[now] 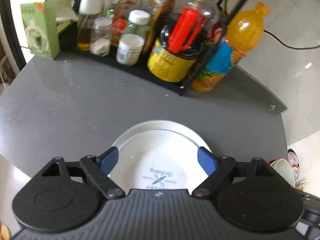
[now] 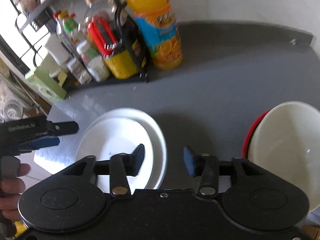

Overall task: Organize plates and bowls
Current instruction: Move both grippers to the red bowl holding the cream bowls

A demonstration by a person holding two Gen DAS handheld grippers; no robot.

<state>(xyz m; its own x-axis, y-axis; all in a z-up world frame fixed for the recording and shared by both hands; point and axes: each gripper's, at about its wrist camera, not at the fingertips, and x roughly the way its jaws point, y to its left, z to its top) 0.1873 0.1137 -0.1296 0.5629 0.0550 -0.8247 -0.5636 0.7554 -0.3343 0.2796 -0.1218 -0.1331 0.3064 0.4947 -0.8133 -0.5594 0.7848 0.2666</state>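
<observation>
The two white plates [image 2: 128,140] lie nested on the grey table [image 2: 220,80], the smaller inside the larger, on the near side of the orange juice bottle [image 2: 158,30] and towards the condiment rack [image 2: 112,46]. The left gripper [image 1: 158,160] hangs over them with fingers spread wide and nothing held; the right gripper [image 2: 164,160] is also well open and empty, between the plates and the white bowl [image 2: 284,150]. The next job looks like gathering the bowls — best taken by the rim with one finger inside, lifted level. Only the right wrist view shows that the white bowl sits in a red one [image 2: 252,132], tilted; the left catches just a sliver at its edge, but alone shows the plate's printed centre mark [image 1: 158,177].
</observation>
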